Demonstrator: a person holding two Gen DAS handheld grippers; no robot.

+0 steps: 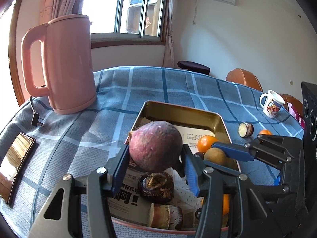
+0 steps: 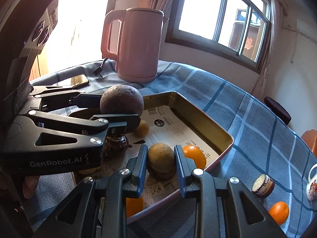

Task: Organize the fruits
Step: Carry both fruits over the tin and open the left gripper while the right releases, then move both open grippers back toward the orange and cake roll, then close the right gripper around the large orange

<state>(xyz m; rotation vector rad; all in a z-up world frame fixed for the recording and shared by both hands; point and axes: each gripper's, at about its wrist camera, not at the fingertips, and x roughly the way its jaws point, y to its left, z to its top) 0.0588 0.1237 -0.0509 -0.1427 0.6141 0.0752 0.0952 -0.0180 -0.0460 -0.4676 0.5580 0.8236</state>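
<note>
- Sunlit room with a window; a worktop (image 1: 150,83) under blue plaid cloth carries a gold tin tray (image 1: 221,123), the landmark for everything below.
- Left hand-held gripper (image 1: 154,158) clamps a purple round fruit (image 1: 156,144) above the tray — raised, probably so it can be set down among the rest.
- Right hand-held gripper (image 2: 160,168) is closed narrow on a small brown fruit (image 2: 160,154) low over the tray's near end.
- Oranges (image 2: 195,155) lie inside the tray; a loose orange (image 2: 279,212) and a cut fruit piece (image 2: 262,185) sit outside it, right — likely next.
- Pink kettle (image 1: 65,63) stands behind the tray.
</note>
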